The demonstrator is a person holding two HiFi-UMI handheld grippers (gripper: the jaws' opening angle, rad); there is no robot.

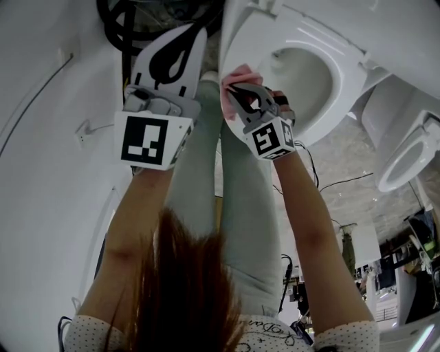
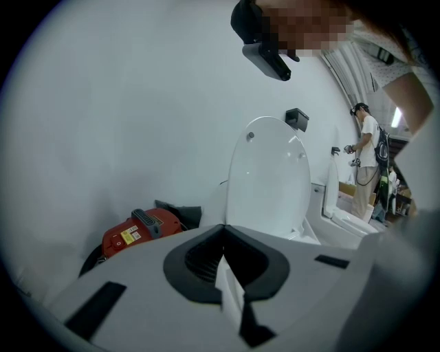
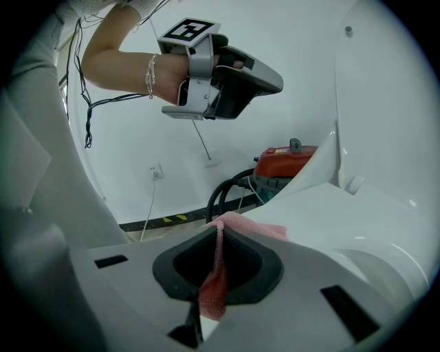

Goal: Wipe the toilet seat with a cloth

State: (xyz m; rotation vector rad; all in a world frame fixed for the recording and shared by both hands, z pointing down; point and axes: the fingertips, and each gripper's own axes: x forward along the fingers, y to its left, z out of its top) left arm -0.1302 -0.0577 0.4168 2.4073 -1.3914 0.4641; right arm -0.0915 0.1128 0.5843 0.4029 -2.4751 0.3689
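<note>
A white toilet seat (image 1: pixel 342 69) rings the bowl at the top of the head view, its lid (image 2: pixel 268 182) standing upright. My right gripper (image 1: pixel 237 88) is shut on a pink cloth (image 1: pixel 238 77), which rests on the seat's near left rim. In the right gripper view the pink cloth (image 3: pixel 234 230) is pinched between the jaws and spreads onto the white seat (image 3: pixel 344 213). My left gripper (image 1: pixel 196 34) hangs left of the toilet, shut and holding nothing; its jaws meet in the left gripper view (image 2: pixel 223 234).
A red machine (image 2: pixel 137 230) with black hoses (image 1: pixel 130 20) sits on the floor left of the toilet by the white wall. A second toilet (image 1: pixel 412 148) stands at the right. Another person (image 2: pixel 364 165) stands far back. My legs (image 1: pixel 227 192) are below the grippers.
</note>
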